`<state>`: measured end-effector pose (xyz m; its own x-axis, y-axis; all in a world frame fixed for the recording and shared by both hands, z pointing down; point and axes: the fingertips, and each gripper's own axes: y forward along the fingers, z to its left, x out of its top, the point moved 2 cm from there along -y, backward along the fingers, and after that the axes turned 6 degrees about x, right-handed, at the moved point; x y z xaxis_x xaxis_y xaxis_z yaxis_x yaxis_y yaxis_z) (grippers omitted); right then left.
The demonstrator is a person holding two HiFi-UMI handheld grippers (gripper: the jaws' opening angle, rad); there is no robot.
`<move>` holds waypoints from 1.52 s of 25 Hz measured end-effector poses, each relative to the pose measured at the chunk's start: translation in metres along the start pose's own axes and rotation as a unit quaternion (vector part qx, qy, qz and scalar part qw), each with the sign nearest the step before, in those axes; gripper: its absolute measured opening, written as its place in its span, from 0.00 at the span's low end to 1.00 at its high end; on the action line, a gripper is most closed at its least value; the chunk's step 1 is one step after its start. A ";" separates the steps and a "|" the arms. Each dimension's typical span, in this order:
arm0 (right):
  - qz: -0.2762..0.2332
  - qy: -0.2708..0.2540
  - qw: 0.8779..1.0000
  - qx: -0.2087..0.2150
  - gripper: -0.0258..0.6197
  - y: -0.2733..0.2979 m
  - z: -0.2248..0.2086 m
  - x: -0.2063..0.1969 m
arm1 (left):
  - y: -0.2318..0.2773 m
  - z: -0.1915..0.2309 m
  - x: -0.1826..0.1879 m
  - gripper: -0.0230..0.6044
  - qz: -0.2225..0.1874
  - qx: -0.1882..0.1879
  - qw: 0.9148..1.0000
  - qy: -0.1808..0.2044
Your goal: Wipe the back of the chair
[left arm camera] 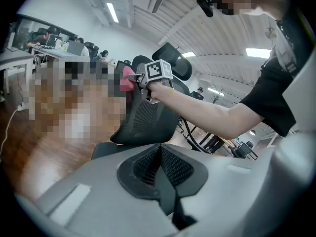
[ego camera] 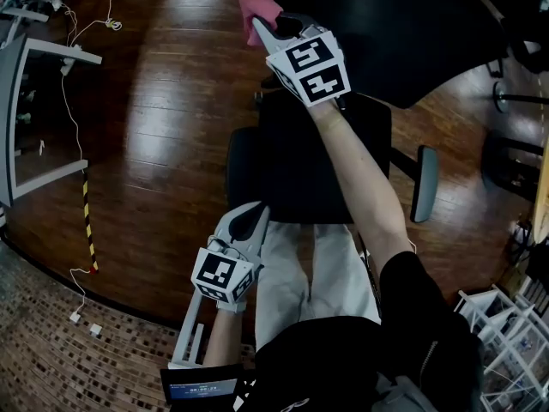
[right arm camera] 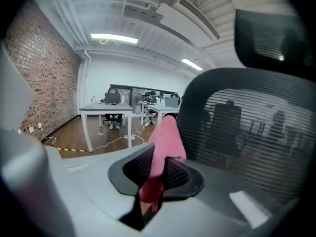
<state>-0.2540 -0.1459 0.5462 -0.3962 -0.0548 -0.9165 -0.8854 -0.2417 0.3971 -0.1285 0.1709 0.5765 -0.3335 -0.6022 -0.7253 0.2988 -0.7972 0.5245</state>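
Observation:
A black mesh office chair stands in front of me, its seat (ego camera: 317, 161) in the middle of the head view and its tall back (ego camera: 386, 33) beyond. My right gripper (ego camera: 262, 28) is shut on a pink cloth (ego camera: 255, 5) at the left edge of the back. In the right gripper view the cloth (right arm camera: 165, 142) sticks up out of the gripper (right arm camera: 157, 164), with the mesh back (right arm camera: 242, 127) just to its right. My left gripper (ego camera: 249, 217) hangs by the seat's near left corner. It (left arm camera: 159, 152) is shut with nothing in it and faces the chair back (left arm camera: 148, 117).
The floor is dark wood, with white cables (ego camera: 67, 101) and a yellow-black strip (ego camera: 87, 221) at the left. White desks (right arm camera: 106, 110) with seated people stand farther off. The chair's armrest (ego camera: 425, 183) juts out at the right, and a white rack (ego camera: 506, 342) is at lower right.

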 end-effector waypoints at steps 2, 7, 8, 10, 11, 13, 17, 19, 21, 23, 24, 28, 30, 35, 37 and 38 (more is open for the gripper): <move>-0.004 0.016 1.000 -0.017 0.10 -0.017 -0.019 -0.003 | 0.004 -0.004 0.000 0.02 0.004 -0.007 1.000 0.004; -0.014 0.032 0.998 -0.057 0.10 -0.059 -0.056 -0.012 | 0.021 -0.022 0.002 0.02 0.019 -0.031 0.999 0.025; -0.015 0.037 0.997 -0.067 0.10 -0.070 -0.065 -0.015 | 0.025 -0.026 0.002 0.03 0.023 -0.036 0.999 0.031; -0.018 0.049 0.995 -0.086 0.10 -0.093 -0.085 -0.025 | 0.034 -0.036 0.004 0.03 0.031 -0.047 0.998 0.042; -0.019 0.055 0.994 -0.096 0.10 -0.106 -0.095 -0.030 | 0.039 -0.042 0.005 0.03 0.034 -0.052 0.997 0.047; -0.020 0.065 0.991 -0.116 0.10 -0.132 -0.115 -0.041 | 0.048 -0.053 0.007 0.02 0.039 -0.061 0.996 0.056; -0.016 0.080 0.985 -0.153 0.10 -0.180 -0.152 -0.062 | 0.068 -0.075 0.011 0.02 0.047 -0.079 0.993 0.073; -0.013 0.086 0.981 -0.172 0.10 -0.205 -0.170 -0.074 | 0.078 -0.088 0.012 0.02 0.051 -0.090 0.991 0.081; -0.010 0.093 0.977 -0.191 0.10 -0.232 -0.187 -0.086 | 0.086 -0.102 0.012 0.02 0.056 -0.099 0.990 0.088; -0.007 0.101 0.972 -0.211 0.10 -0.258 -0.205 -0.096 | 0.094 -0.113 0.012 0.02 0.060 -0.107 0.988 0.094; -0.007 0.105 0.969 -0.221 0.10 -0.271 -0.214 -0.100 | 0.098 -0.118 0.012 0.02 0.063 -0.110 0.987 0.096; -0.003 0.116 0.958 -0.262 0.10 -0.316 -0.241 -0.114 | 0.110 -0.130 0.011 0.02 0.072 -0.117 0.986 0.100; -0.002 0.122 0.952 -0.281 0.10 -0.337 -0.253 -0.120 | 0.116 -0.134 0.013 0.02 0.073 -0.118 0.985 0.104; -0.001 0.151 0.929 -0.339 0.10 -0.387 -0.281 -0.135 | 0.128 -0.137 0.025 0.02 0.068 -0.117 0.985 0.108; -0.001 0.167 0.912 -0.374 0.10 -0.411 -0.294 -0.141 | 0.130 -0.140 0.030 0.02 0.067 -0.120 0.984 0.109; -0.001 0.174 0.905 -0.388 0.10 -0.422 -0.299 -0.144 | 0.130 -0.142 0.032 0.02 0.067 -0.123 0.984 0.110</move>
<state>0.2495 -0.3253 0.4959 -0.1748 -0.3230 -0.9301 -0.3944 -0.8426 0.3667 0.0261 0.0540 0.5577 -0.0830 -0.6559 -0.7502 0.5426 -0.6612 0.5180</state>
